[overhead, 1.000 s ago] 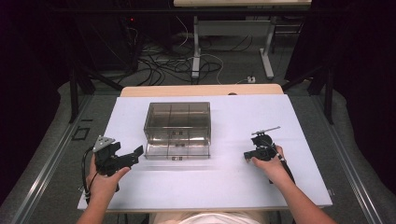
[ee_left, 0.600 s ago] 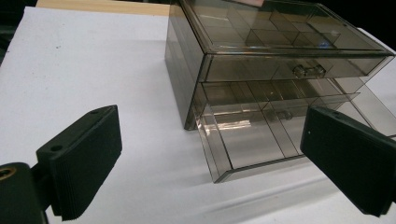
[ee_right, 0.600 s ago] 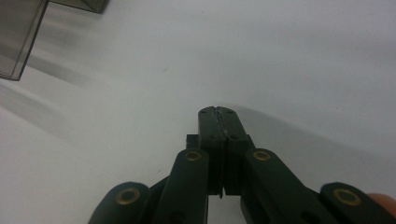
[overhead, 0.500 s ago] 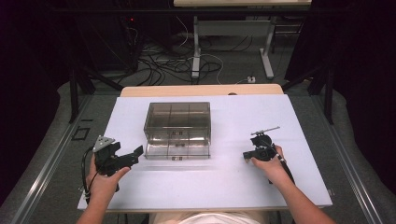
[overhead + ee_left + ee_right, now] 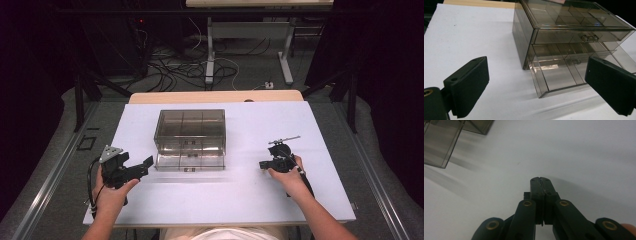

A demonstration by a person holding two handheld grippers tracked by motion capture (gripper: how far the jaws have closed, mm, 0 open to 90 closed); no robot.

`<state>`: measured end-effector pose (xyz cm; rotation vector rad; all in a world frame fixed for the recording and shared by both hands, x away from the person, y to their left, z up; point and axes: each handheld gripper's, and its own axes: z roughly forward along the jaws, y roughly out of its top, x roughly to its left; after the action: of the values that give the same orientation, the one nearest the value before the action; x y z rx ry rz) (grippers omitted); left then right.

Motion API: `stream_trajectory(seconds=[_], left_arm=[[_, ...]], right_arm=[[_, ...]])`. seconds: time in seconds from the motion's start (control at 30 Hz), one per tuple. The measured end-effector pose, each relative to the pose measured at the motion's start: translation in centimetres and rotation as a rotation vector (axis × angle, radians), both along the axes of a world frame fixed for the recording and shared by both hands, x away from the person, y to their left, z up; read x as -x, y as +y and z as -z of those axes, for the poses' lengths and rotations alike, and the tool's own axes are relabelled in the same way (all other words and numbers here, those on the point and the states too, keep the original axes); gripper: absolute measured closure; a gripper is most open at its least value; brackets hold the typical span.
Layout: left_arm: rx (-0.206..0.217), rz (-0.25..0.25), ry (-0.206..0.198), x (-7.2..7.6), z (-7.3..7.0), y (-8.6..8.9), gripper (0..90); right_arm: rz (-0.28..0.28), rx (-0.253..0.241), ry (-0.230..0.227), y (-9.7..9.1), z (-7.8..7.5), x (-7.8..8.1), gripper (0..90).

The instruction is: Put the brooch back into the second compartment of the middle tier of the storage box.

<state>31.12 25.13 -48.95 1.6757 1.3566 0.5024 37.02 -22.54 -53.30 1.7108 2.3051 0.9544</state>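
**Waiting either side of a half-open drawer box**

Looking down from the high view, a smoky transparent plastic drawer box (image 5: 190, 135) sits near the middle of the white table top (image 5: 240, 200), its lower drawer (image 5: 189, 162) pulled out toward the person. The left gripper (image 5: 145, 165) rests just beside the drawer's left front corner, while the right gripper (image 5: 263, 164) lies well apart on the other side. Both hands seem parked on the table, probably so either can reach the box.

Along the left gripper (image 5: 536, 87) view, the two black ribbed jaws stand spread wide, framing the open drawer (image 5: 559, 77), which looks empty (its dividers show through the tinted walls). The upper drawer (image 5: 579, 37) is shut, its small clear handle (image 5: 589, 38) facing out. That aim suggests the left tool is lined up for the drawer front.

Along the right gripper (image 5: 541, 179) view, the jaws are pressed together with nothing between them, pointing at bare table; a corner of the drawer (image 5: 441, 145) shows at upper left.
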Motion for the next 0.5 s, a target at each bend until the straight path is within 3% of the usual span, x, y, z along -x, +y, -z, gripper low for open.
stream_trajectory(seconds=[0.5], left_arm=[[-0.002,-0.002,-0.003,-0.01,0.04,0.0,5.3]], right_arm=[[0.005,-0.028,-0.046,0.2,-0.65,0.39,90.0]])
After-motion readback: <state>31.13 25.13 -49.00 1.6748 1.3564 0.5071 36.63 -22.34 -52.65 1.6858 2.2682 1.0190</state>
